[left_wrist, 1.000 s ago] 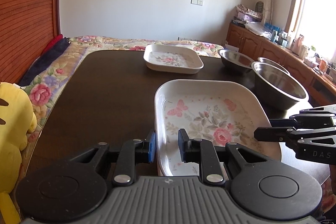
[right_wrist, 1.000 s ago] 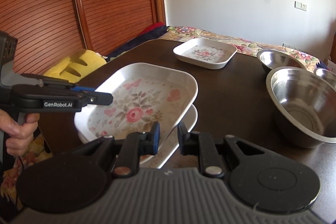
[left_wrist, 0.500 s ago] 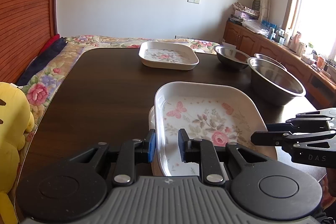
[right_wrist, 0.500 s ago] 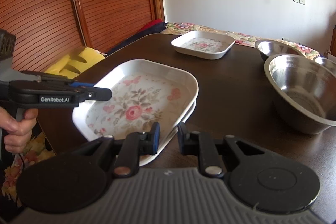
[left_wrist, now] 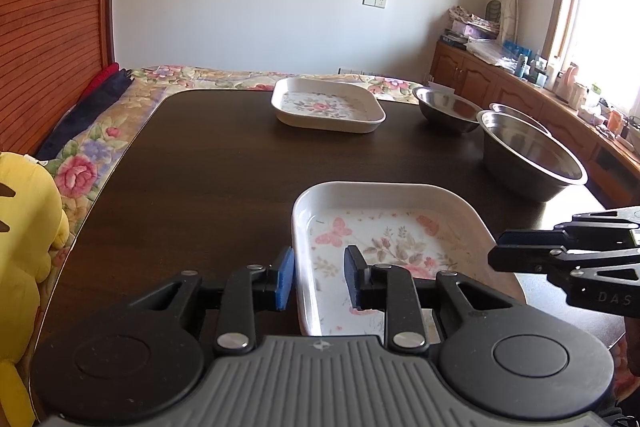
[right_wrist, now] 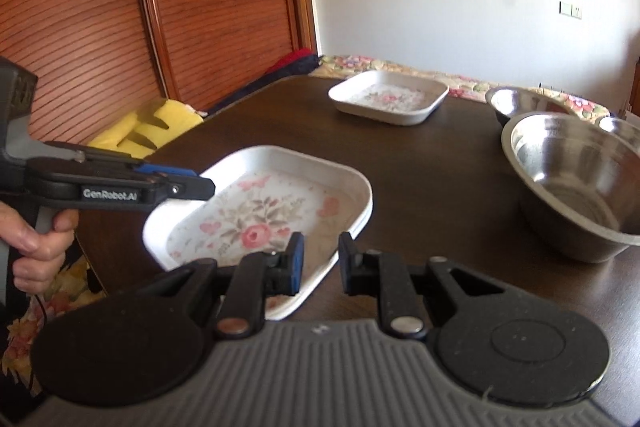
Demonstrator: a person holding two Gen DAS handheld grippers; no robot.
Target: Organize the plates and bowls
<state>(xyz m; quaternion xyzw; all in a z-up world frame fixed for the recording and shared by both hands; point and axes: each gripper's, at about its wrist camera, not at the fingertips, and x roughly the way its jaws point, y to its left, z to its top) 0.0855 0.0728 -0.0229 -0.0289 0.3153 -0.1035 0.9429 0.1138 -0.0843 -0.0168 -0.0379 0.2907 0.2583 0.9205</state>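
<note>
My left gripper (left_wrist: 319,277) stands partly open, its fingers straddling the left rim of the white rectangular floral plate (left_wrist: 394,227) at lower centre of the frame, not pinching it. My right gripper (right_wrist: 320,263) is likewise parted over the plate's near corner. A second floral plate (left_wrist: 328,105) and three steel bowls (left_wrist: 528,151) sit toward the upper right on the dark wooden table (left_wrist: 208,163).

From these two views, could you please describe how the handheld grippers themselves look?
Both the left gripper and right gripper are black, with ribbed grey bodies, silver pivot screws and one blue finger pad. White "GenRobot.AI" lettering marks the left; "DAS" shows on the right.
</note>
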